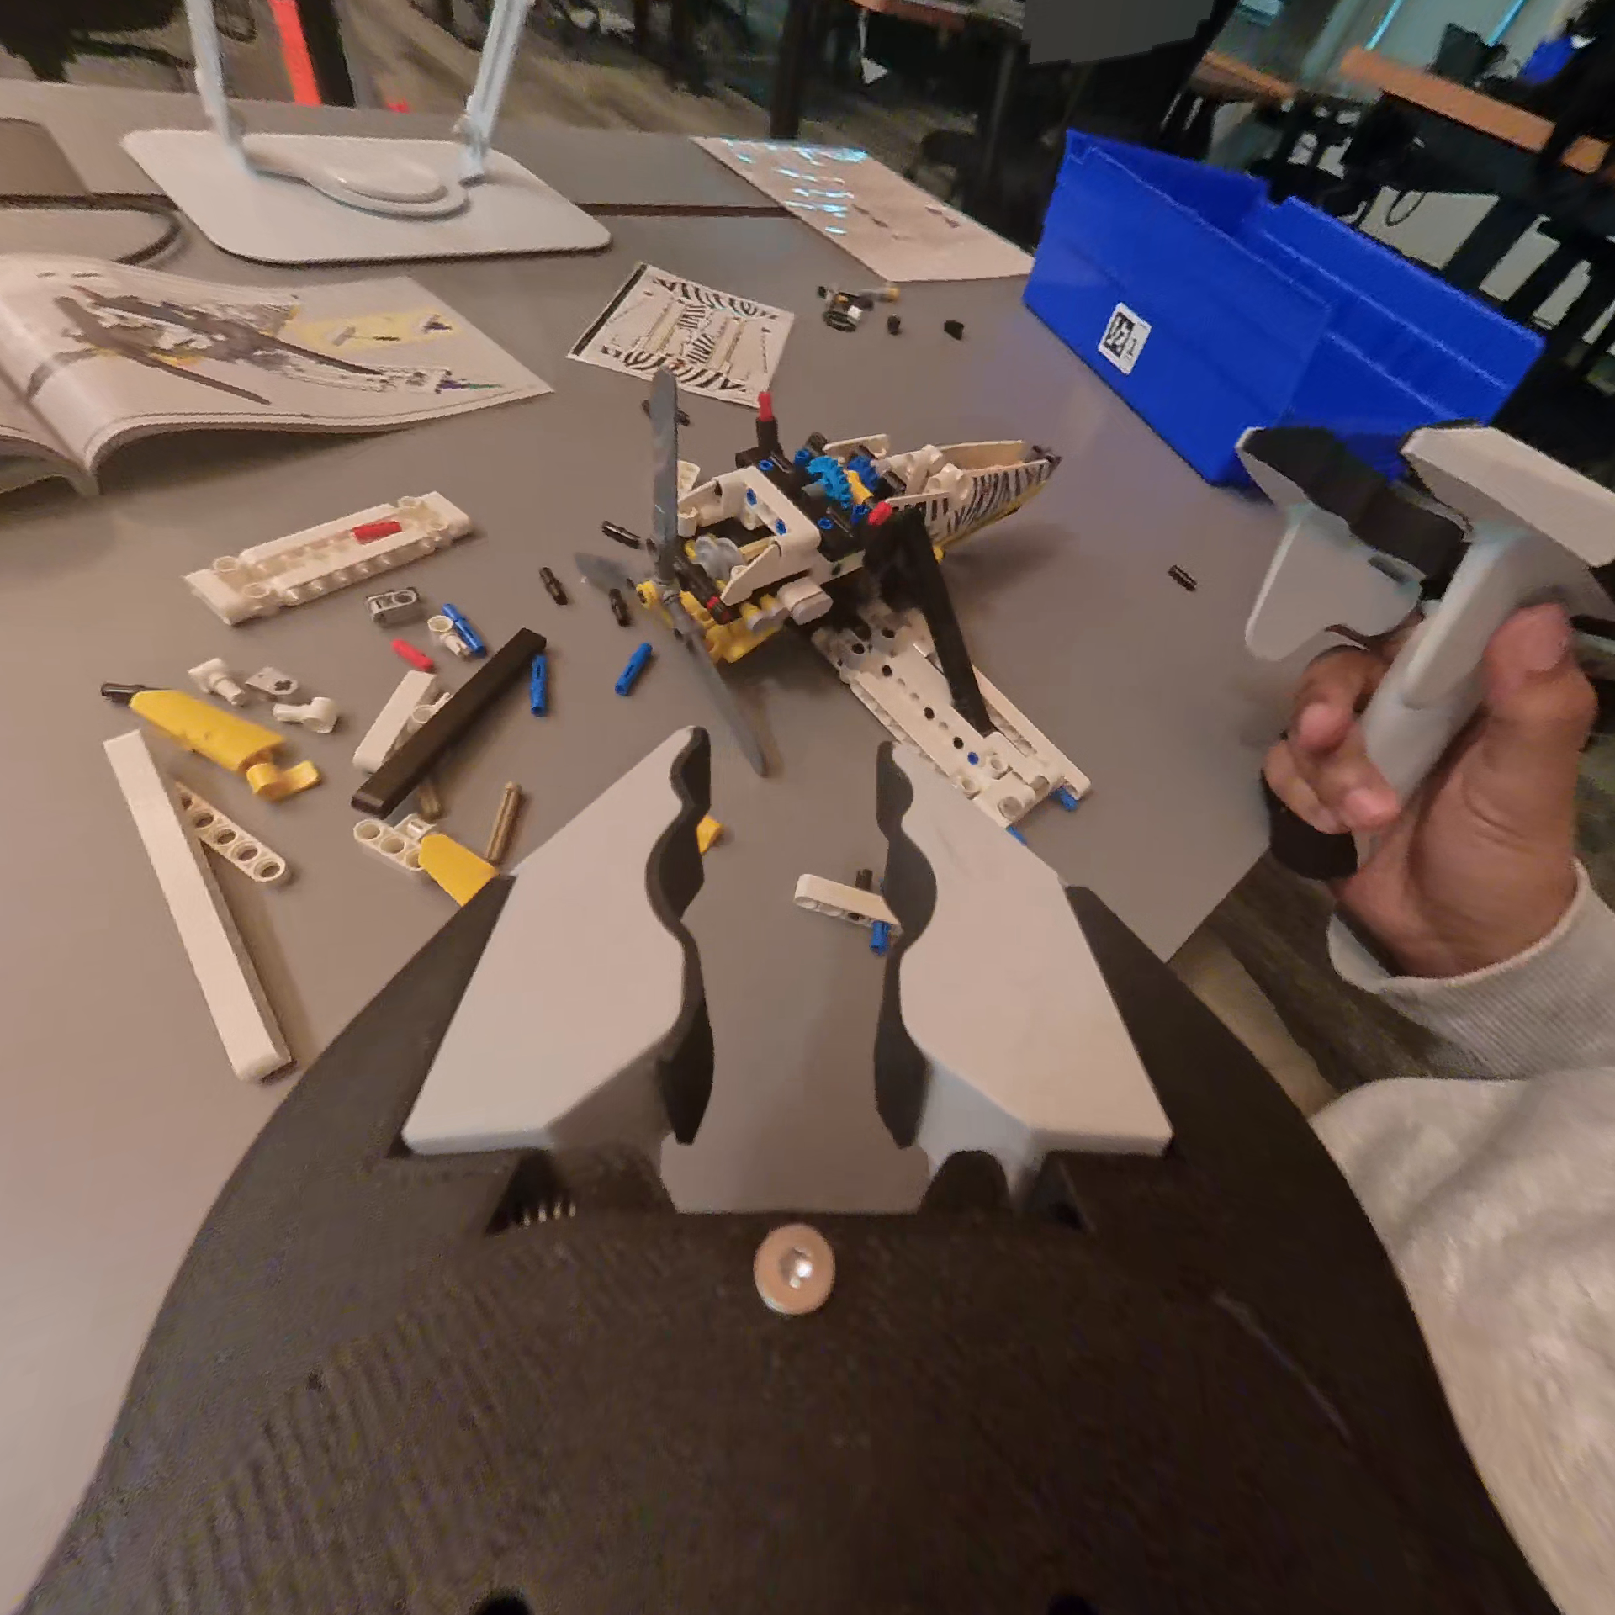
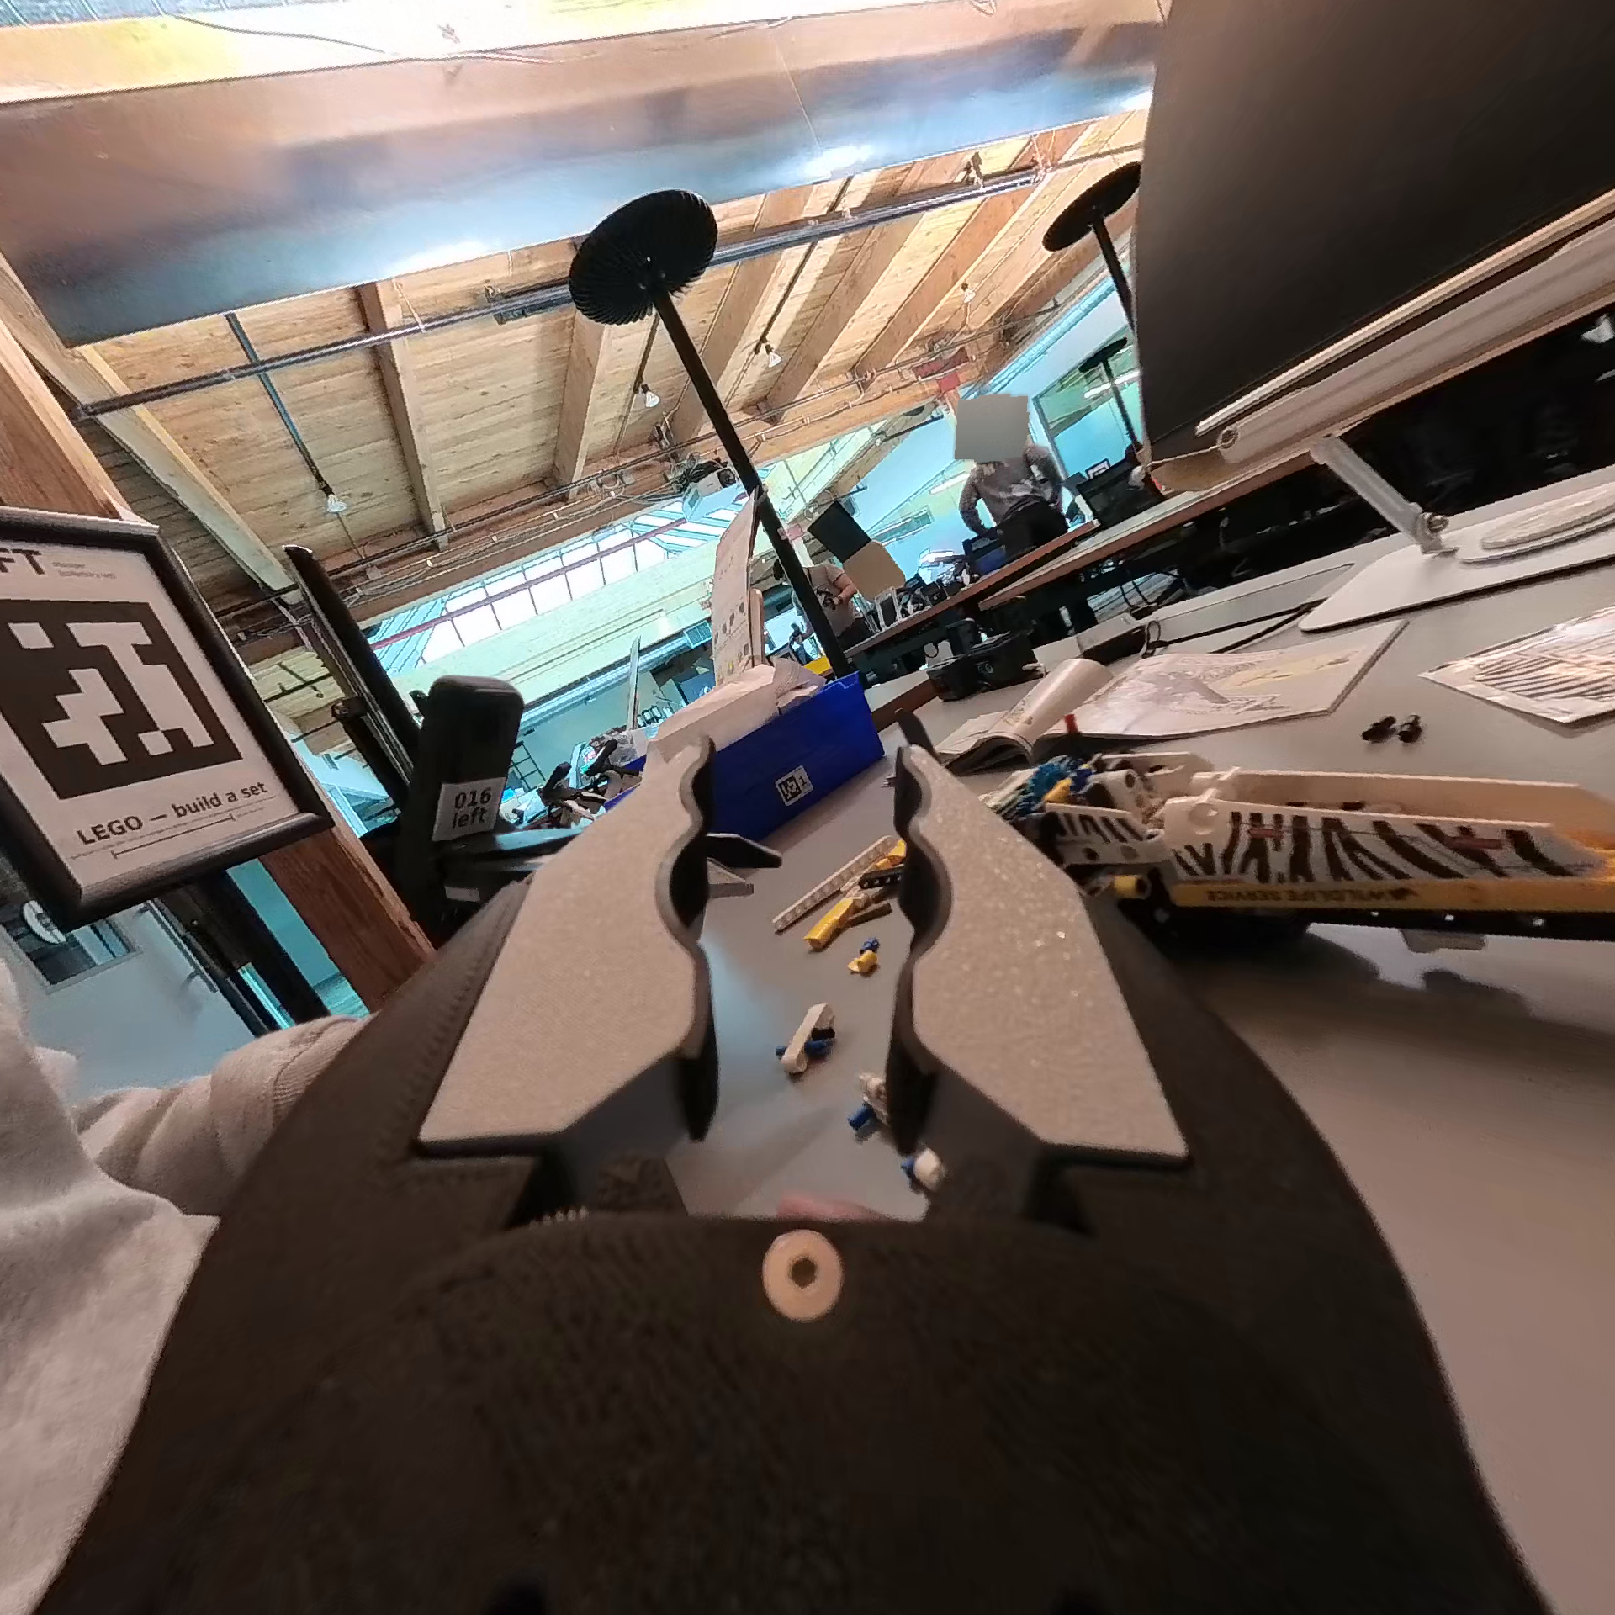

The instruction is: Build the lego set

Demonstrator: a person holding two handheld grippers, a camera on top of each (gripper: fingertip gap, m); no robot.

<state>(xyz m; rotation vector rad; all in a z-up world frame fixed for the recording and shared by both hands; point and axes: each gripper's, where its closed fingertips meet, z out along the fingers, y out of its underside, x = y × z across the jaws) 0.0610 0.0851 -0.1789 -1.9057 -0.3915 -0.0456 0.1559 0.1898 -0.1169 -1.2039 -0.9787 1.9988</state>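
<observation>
A half-built plane model (image 1: 839, 559), white, yellow and black with zebra stripes and a grey propeller, lies on the grey table (image 1: 1092, 612); it also shows in the right wrist view (image 2: 1311, 856). Loose parts lie left of it: a white panel (image 1: 328, 555), a black beam (image 1: 450, 721), a yellow wing piece (image 1: 210, 717), a long white beam (image 1: 197, 909), blue pins. My left gripper (image 1: 791, 756) is open and empty above the table, just short of the model. My right gripper (image 2: 804, 769) is open and empty, held by a hand at the table's right edge (image 1: 1363, 542).
An open instruction booklet (image 1: 218, 358) and a sticker sheet (image 1: 682, 336) lie behind the parts. A blue bin (image 1: 1267, 297) stands at the back right. A monitor stand (image 1: 367, 192) sits at the back left. A small white piece with blue pins (image 1: 843, 900) lies under my left fingers. The grippers' ends are close to 15 centimeters from one another. To reach the yellow wing piece (image 1: 210, 717) in a straight line is about 15 centimeters for my left fingers, about 30 centimeters for my right.
</observation>
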